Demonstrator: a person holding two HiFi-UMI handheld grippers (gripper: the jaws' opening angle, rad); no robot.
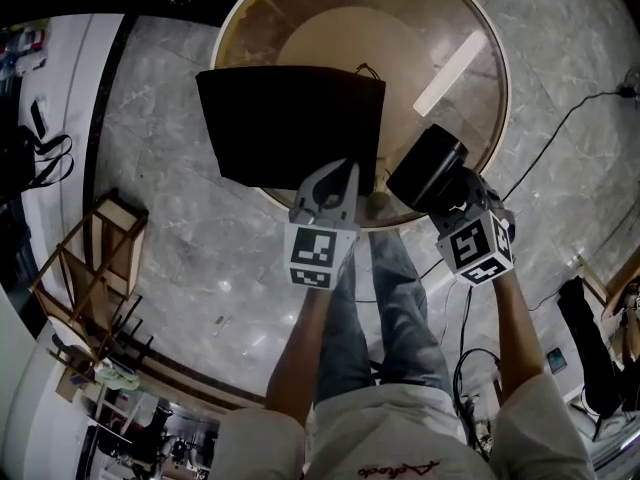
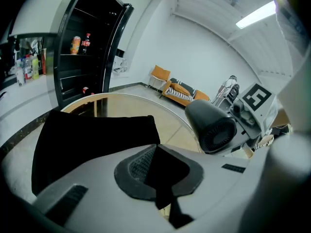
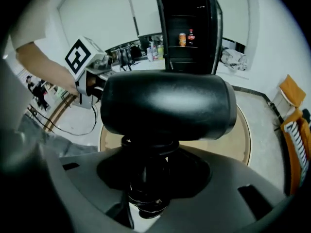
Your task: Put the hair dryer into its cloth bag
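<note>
The black cloth bag (image 1: 290,123) lies on the round table (image 1: 480,58), its near edge lifted. My left gripper (image 1: 338,180) is shut on that edge. In the left gripper view a fold of the cloth bag (image 2: 92,140) is pinched in the left gripper (image 2: 159,168). The black hair dryer (image 1: 428,166) hangs over the table's near right rim, with my right gripper (image 1: 452,200) shut on its handle. In the right gripper view the hair dryer (image 3: 165,103) has its barrel lying crosswise above the right gripper (image 3: 148,176), and its coiled cord is wound round the handle. The hair dryer (image 2: 211,125) is just right of the bag.
A wooden stool (image 1: 95,258) stands on the marble floor to the left. A cable (image 1: 560,128) runs across the floor at the right. My jeans-clad legs (image 1: 385,298) are below the table edge. A black cabinet (image 2: 82,57) with bottles and orange chairs (image 2: 175,89) stand beyond the table.
</note>
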